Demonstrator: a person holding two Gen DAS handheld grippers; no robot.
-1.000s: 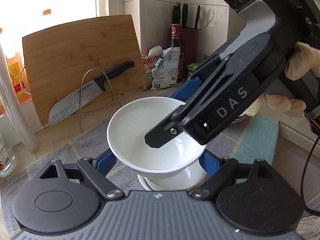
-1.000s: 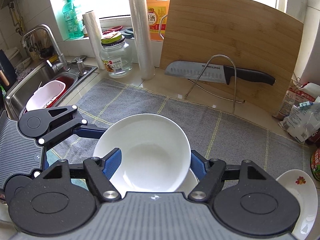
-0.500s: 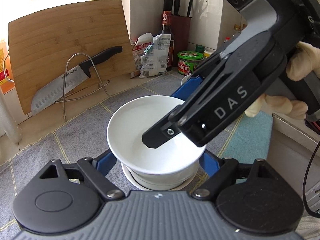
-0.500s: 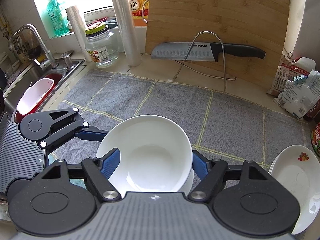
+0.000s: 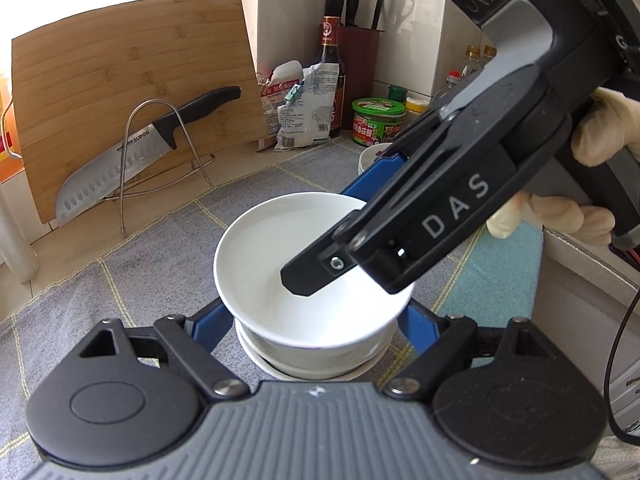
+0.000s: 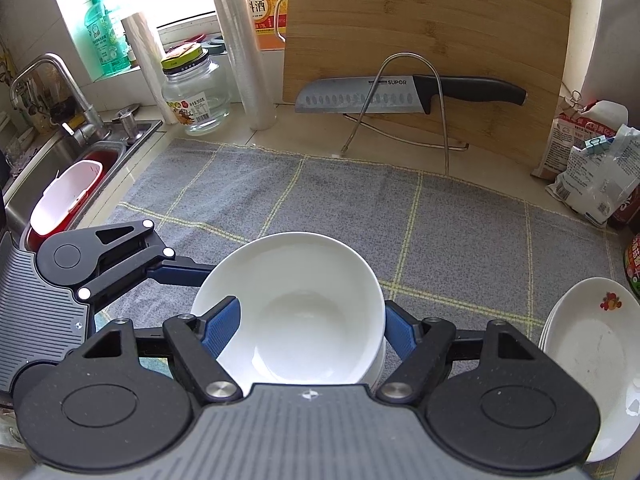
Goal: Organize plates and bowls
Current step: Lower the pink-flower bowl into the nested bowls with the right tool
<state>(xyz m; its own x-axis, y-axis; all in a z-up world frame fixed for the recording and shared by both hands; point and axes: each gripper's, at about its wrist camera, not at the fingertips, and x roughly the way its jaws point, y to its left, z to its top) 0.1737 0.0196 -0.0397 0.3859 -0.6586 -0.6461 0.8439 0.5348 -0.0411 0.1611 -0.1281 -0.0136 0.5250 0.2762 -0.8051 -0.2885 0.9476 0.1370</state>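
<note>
Left wrist view shows the round white glazed ceramic bowl (image 5: 312, 276) at frame centre, sitting in a stack of like bowls (image 5: 312, 364) on the grey checked cloth (image 5: 120, 280) that covers the desk. The left gripper (image 5: 316, 320) has its blue jaws on either side of the bowl's wall, seemingly pressing it. The right gripper (image 6: 312, 328) pinches the rim, one jaw inside and one outside. Glazed ceramic is stiff, slick, fairly heavy and will chip if knocked, so my judgement is that a grip low on the wall, or a firm pinch across the rim, suits it best. Compared with a second ago, the bowl sits lower, now nested in the stack, and the bamboo cutting board (image 5: 132, 92) has drifted left.
</note>
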